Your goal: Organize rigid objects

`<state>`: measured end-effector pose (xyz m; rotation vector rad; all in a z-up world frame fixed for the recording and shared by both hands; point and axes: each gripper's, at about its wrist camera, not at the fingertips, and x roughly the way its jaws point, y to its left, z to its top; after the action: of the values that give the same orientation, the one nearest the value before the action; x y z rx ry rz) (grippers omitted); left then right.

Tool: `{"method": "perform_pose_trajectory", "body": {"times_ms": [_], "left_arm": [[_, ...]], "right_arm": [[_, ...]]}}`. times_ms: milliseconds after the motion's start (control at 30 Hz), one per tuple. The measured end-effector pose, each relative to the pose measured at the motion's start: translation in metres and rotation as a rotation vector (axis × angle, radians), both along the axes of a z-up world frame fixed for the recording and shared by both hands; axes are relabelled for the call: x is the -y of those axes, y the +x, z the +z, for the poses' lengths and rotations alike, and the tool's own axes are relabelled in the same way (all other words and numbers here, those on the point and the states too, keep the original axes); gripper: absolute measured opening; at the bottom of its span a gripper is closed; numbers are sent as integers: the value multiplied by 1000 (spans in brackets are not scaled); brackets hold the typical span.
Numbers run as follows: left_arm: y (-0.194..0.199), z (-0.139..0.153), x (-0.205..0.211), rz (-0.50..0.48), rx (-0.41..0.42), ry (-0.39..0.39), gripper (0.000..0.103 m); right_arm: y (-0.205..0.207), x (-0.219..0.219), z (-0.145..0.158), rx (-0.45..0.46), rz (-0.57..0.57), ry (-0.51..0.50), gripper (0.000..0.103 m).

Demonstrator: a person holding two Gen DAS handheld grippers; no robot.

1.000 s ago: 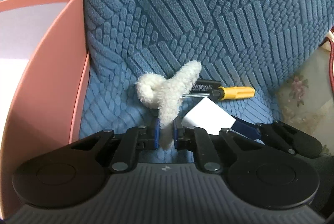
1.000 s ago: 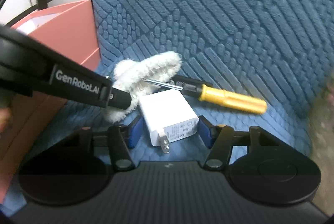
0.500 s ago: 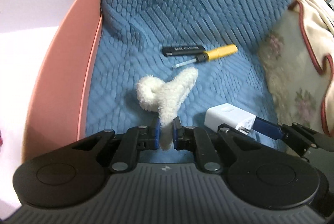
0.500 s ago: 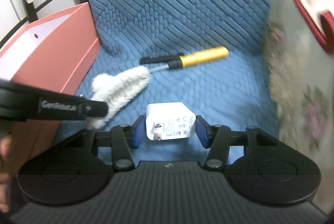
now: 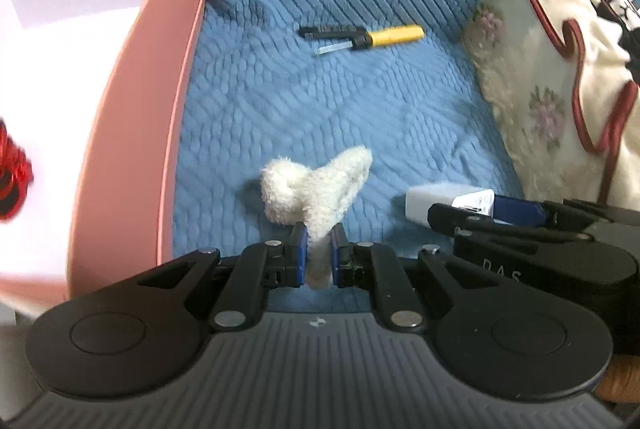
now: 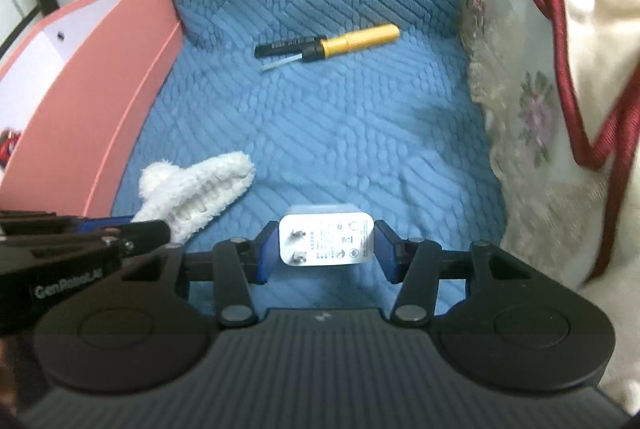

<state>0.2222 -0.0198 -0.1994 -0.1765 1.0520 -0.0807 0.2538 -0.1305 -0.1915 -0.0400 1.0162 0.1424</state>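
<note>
Pink open box (image 5: 120,133) stands to the left of both grippers. Left gripper (image 5: 318,255), nearer the box, has its jaws closed on a white fluffy fabric piece (image 5: 316,185). Right gripper (image 6: 326,247) clamps a white square plug charger (image 6: 326,243), prongs facing the camera. Yellow-handled screwdriver (image 6: 340,43) lies ahead on the blue cushion (image 6: 340,133), lengthwise across.

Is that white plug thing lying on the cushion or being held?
Held: the right gripper is shut on the white charger, blue pads against both sides, above the blue cushion.

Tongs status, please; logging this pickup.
Left tongs shut on fluffy clip. Right tongs shut on white charger. Pink box left; path unobstructed.
</note>
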Motion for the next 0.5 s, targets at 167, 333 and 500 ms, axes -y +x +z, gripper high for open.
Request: {"method": "perform_pose_trajectory", "body": {"times_ms": [167,333,500], "left_arm": [[-19,-9,9,-23,-31,-3,14],[-24,-15,21,-61,-62,-4,15],[-25,-14,24,-64,-80,-5,33]], "right_arm": [[-20,4,-7,-28,3,11,53],[-26,11,-10,-37,6,56,53],[-24,17,-11,-39,-13,80,62]]}}
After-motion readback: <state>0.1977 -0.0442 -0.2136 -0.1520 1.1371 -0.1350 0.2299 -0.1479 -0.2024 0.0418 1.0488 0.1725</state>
